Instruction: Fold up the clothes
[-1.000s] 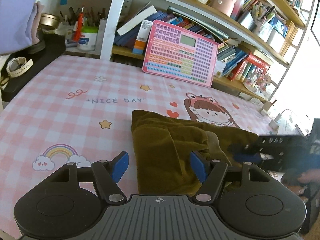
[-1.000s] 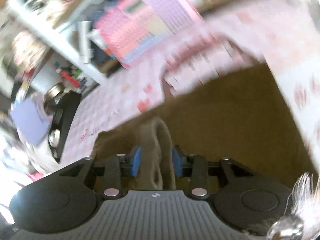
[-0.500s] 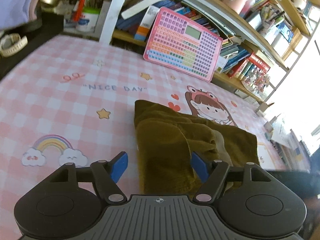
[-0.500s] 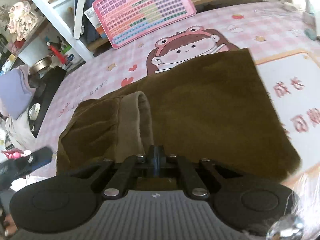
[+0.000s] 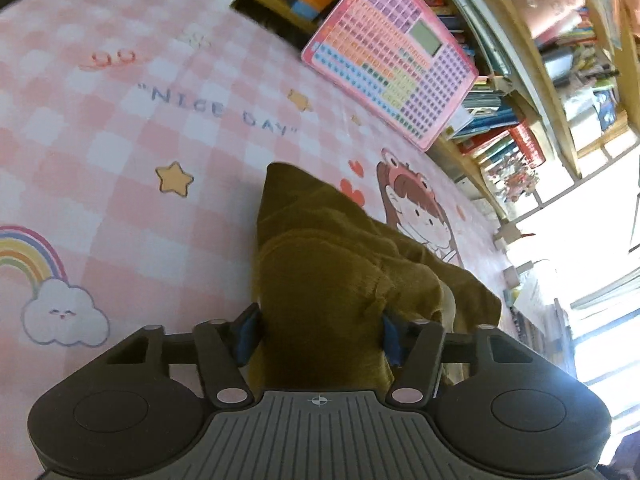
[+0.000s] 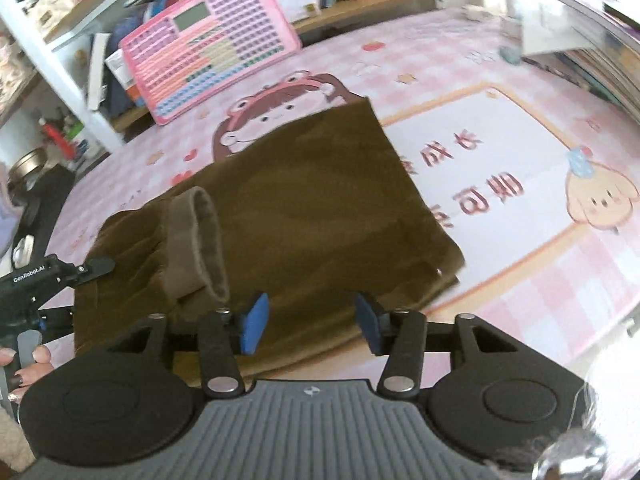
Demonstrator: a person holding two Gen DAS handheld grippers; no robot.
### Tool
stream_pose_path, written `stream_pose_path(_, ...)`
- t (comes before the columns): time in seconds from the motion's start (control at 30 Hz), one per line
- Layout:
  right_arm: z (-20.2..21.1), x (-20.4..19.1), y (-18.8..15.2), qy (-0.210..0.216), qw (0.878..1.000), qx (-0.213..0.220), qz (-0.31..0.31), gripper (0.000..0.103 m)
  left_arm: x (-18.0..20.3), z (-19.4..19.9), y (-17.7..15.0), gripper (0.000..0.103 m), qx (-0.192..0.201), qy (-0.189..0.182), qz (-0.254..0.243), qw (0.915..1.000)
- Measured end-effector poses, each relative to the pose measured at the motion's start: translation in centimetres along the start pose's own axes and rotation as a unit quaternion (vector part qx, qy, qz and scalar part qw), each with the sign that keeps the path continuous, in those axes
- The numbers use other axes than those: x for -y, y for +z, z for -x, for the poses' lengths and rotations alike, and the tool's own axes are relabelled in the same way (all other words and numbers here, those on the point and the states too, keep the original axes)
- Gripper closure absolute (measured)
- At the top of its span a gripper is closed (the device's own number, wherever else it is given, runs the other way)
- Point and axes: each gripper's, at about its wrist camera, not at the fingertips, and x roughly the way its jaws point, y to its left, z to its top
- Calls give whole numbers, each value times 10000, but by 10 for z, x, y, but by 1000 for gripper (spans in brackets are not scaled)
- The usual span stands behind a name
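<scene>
An olive-brown garment [image 6: 312, 208] lies partly folded on the pink checked table cover [image 6: 520, 288], with a lighter ribbed cuff [image 6: 196, 240] turned up at its left. My right gripper [image 6: 312, 320] is open just above the garment's near edge, holding nothing. My left gripper [image 5: 320, 332] is open with a bunched fold of the garment [image 5: 320, 280] between its blue pads [image 5: 246, 330]. The left gripper also shows at the left edge of the right wrist view [image 6: 52, 276].
A pink toy keyboard tablet [image 5: 392, 64] leans against the bookshelf [image 5: 540, 92] at the back. Stacked books [image 6: 592, 32] lie at the table's right. A black tray with a tin [image 6: 28, 168] stands at the far left.
My right gripper has opened and let go of the garment's cuff, pulling back a little. My left gripper has moved forward over the bunched fold, which now sits between its fingers.
</scene>
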Motion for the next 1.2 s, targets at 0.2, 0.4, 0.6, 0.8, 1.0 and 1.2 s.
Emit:
stream_pose_path(0.2, 5, 4, -6, -224, 9995, 29, -218, 53, 1, -12, 6, 73, -21, -71, 15, 10000)
stream_pose_path(0.4, 9, 3, -9, -427, 9984, 94, -350, 53, 9, -10, 25, 81, 288, 41, -180, 9994)
stream_pose_path(0.6, 14, 0, -11, -525, 9978, 178, -366, 52, 9, -1, 50, 80, 411, 293, -644, 9966)
stream_pose_path(0.8, 10, -9, -14, -530, 9983, 99, -234, 51, 12, 5, 53, 71, 332, 577, -1226, 9902)
stream_pose_path(1.0, 3, -27, -13, -354, 9990, -29, 268, 46, 42, 37, 17, 35, 982, 1100, -1965, 9694)
stream_pose_path(1.2, -12, -40, -4, -20, 9946, -255, 1005, 35, 74, 60, -32, 20, 1230, 1449, -2254, 9555)
